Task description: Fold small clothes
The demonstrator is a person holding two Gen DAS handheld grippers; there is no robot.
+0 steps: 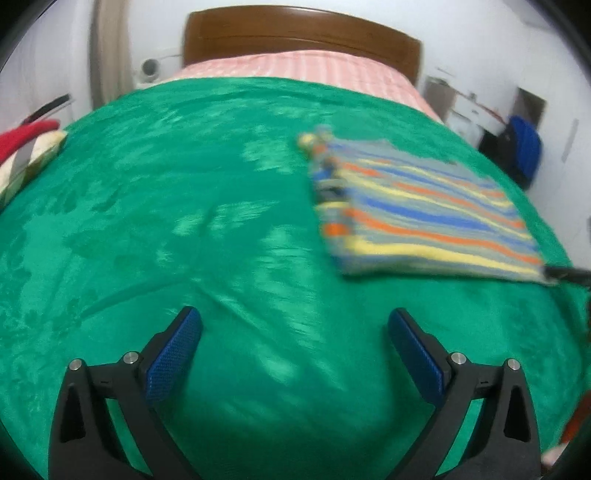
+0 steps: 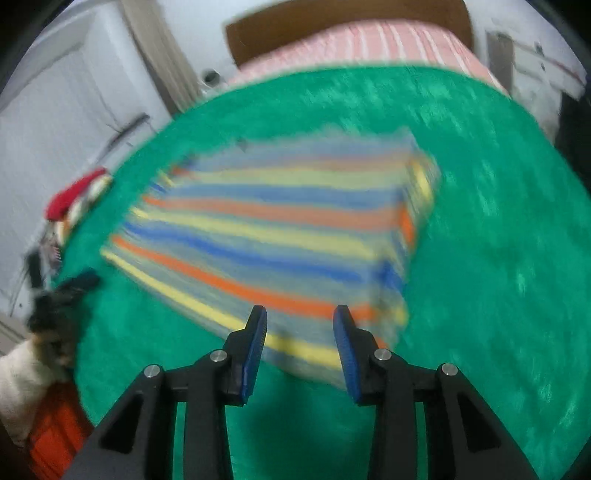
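A folded striped garment (image 1: 424, 214), with blue, orange, yellow and grey bands, lies flat on the green blanket (image 1: 184, 221). In the left wrist view it is ahead and to the right. My left gripper (image 1: 293, 325) is open and empty, over bare blanket short of the garment. The right gripper's tip (image 1: 569, 274) shows at the garment's near right corner. In the right wrist view the garment (image 2: 266, 229) is blurred. My right gripper (image 2: 300, 319) is open, its fingers over the garment's near edge, holding nothing.
A pile of red and light clothes (image 1: 26, 147) sits at the blanket's left edge, also in the right wrist view (image 2: 77, 195). A pink striped sheet (image 1: 295, 66) and wooden headboard (image 1: 295, 33) lie beyond. The left hand and gripper (image 2: 62, 295) show at the left.
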